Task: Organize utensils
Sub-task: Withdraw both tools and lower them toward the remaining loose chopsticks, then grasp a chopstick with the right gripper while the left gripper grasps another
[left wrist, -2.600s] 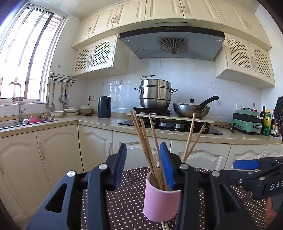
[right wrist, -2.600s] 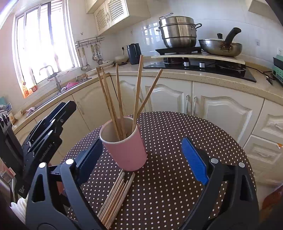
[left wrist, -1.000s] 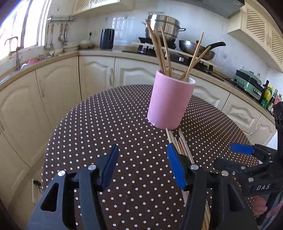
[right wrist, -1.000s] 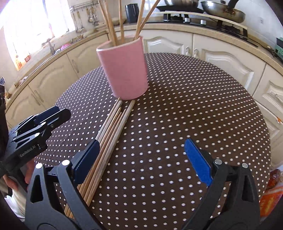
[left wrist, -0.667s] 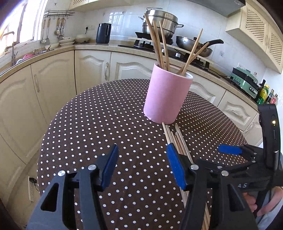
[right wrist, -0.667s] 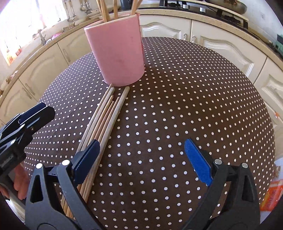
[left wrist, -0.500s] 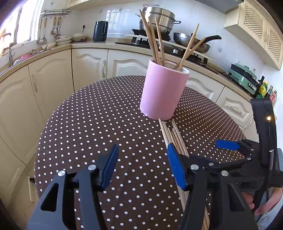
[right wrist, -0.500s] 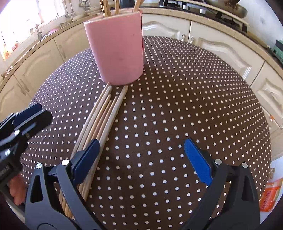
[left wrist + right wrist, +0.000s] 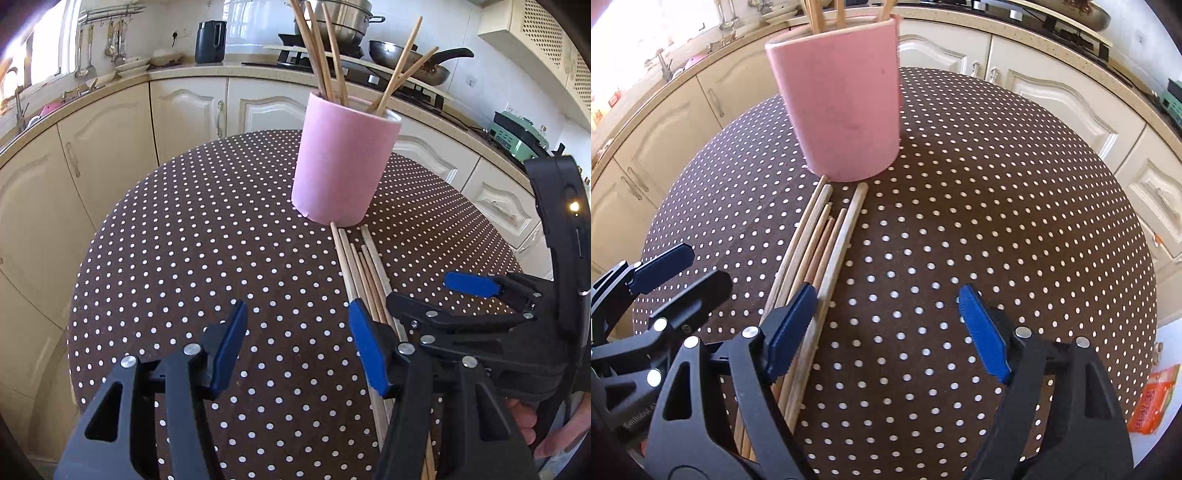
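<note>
A pink cup stands upright on the round dotted table and holds several wooden chopsticks. It also shows in the right wrist view. A bundle of loose chopsticks lies flat on the table, running from the cup's base toward me; it also shows in the right wrist view. My left gripper is open and empty, just left of the bundle. My right gripper is open and empty, its left finger over the bundle's right side.
Cream kitchen cabinets and a counter ring the table. A stove with a steel pot and a pan is behind the cup. An orange packet lies off the table's right edge.
Both grippers have drawn back from the cup, tilted down and lowered toward the loose chopsticks on the table. Both stay open.
</note>
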A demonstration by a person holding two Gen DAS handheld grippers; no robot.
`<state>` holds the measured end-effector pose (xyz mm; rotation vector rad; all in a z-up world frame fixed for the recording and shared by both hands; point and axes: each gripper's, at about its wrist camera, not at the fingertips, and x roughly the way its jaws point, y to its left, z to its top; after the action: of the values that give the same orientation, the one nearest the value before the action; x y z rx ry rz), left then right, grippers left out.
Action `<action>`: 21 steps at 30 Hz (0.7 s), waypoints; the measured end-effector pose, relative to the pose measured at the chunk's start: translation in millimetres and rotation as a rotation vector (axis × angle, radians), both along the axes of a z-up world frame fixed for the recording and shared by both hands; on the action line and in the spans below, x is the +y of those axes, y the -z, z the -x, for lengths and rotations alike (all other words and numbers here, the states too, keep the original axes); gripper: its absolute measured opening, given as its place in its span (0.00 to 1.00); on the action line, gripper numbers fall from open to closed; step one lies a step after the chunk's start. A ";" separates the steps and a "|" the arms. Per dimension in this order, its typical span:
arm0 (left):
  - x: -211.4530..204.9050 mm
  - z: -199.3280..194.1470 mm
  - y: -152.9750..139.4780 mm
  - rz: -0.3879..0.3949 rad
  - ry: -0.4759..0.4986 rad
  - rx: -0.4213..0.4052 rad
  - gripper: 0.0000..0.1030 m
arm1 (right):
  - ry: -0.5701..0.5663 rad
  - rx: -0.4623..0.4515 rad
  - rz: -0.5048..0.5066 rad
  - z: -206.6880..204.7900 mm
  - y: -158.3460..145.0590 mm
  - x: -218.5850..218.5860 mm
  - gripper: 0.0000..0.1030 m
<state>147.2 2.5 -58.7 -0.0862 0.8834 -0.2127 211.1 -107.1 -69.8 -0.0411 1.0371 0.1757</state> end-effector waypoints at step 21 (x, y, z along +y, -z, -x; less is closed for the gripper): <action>-9.0 -1.5 3.1 -0.044 0.043 0.056 0.55 | -0.152 -0.044 0.047 24.7 6.4 23.6 0.19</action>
<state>148.6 -6.5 -61.7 -0.0322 0.9460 -0.2317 186.5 -83.5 -76.2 -0.1663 0.9946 0.2873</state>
